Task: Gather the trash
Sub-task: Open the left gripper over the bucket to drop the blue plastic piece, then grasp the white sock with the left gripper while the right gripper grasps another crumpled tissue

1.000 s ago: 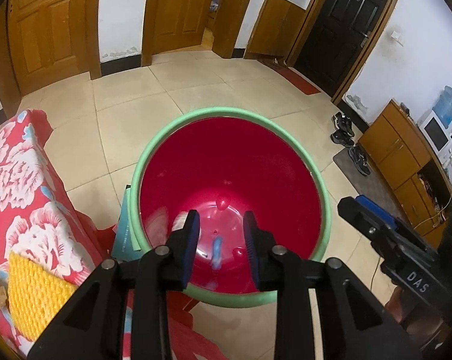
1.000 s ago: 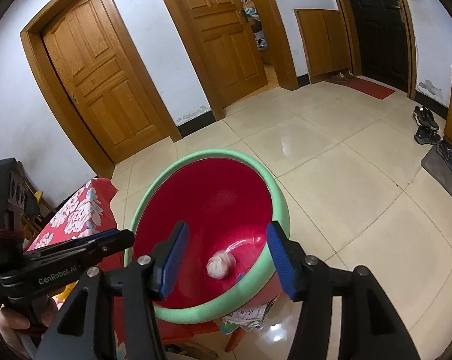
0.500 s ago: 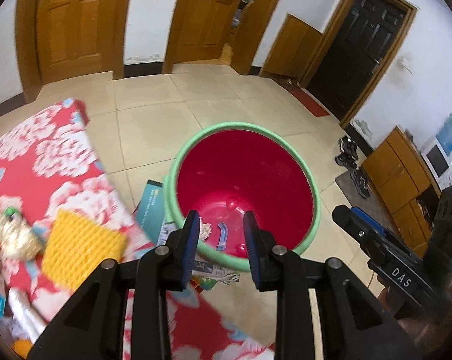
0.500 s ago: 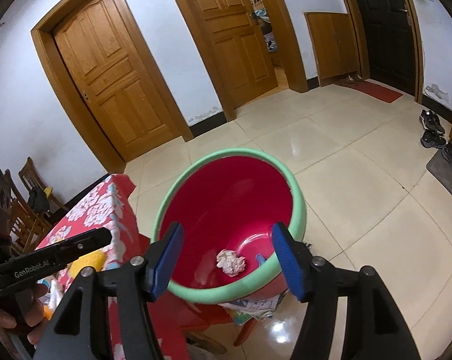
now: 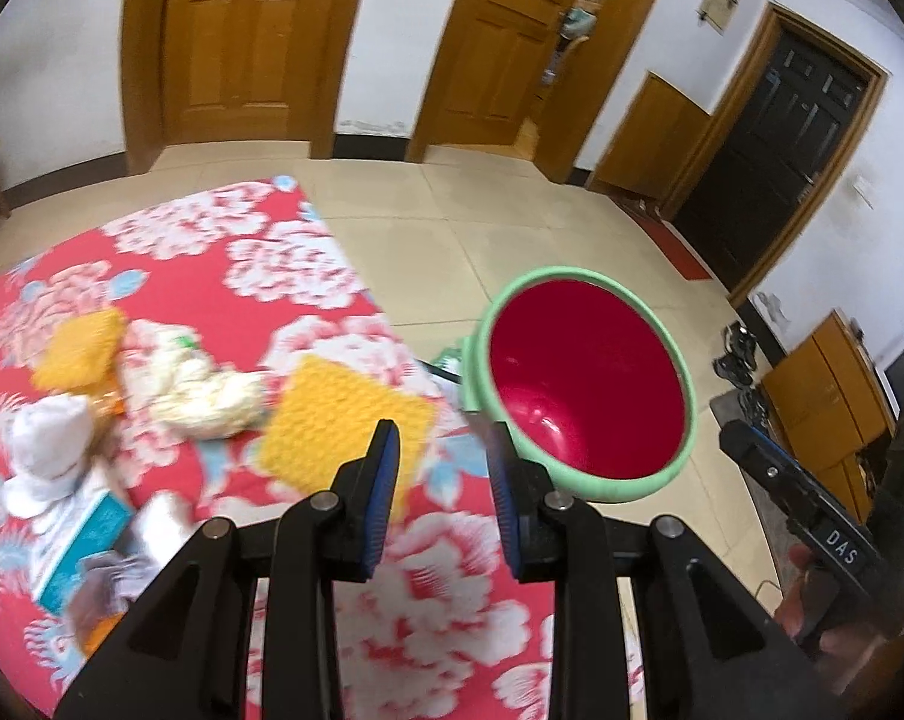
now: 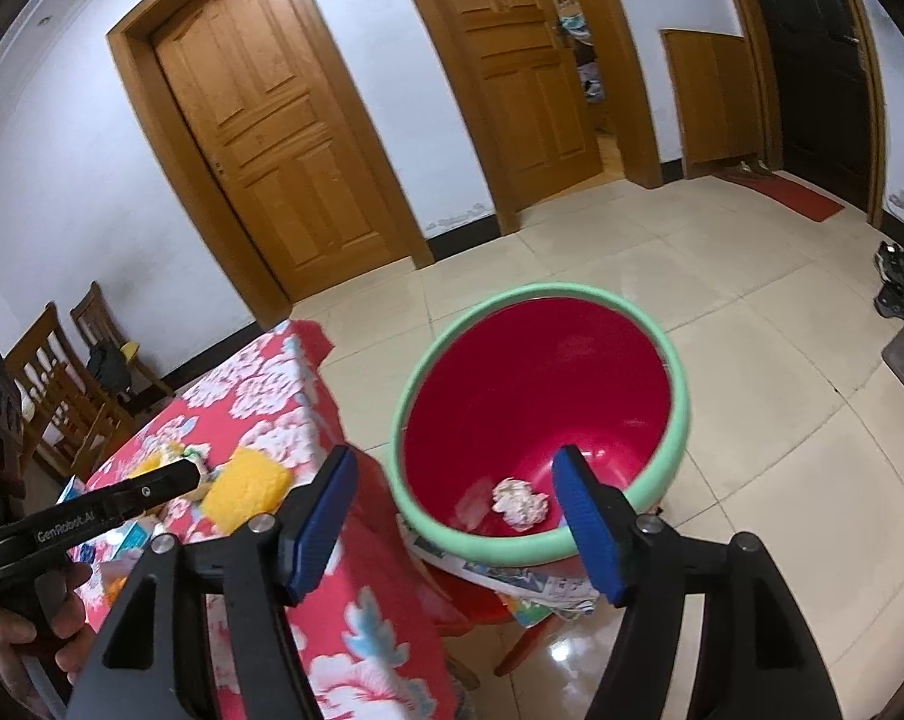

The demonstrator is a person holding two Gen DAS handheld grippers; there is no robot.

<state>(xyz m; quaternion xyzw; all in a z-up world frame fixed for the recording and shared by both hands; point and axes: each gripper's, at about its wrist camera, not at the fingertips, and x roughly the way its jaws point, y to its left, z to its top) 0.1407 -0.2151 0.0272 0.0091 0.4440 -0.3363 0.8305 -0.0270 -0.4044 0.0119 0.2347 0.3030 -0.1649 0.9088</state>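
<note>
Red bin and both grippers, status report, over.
Left gripper empty, jaws narrow. Right gripper empty, jaws just opening. Crumpled paper wad in red bin; trash left on the floral tablecloth. Nothing obstructing.

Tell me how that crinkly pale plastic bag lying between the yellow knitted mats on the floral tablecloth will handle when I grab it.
The crinkly pale plastic bag looks bunched and creased, so it will probably crumple and sag, not hold its shape. It seems light for its bulk, so a pinch on one fold should lift it. Its contents are blurred; something may slip out. The left gripper is empty.
</note>
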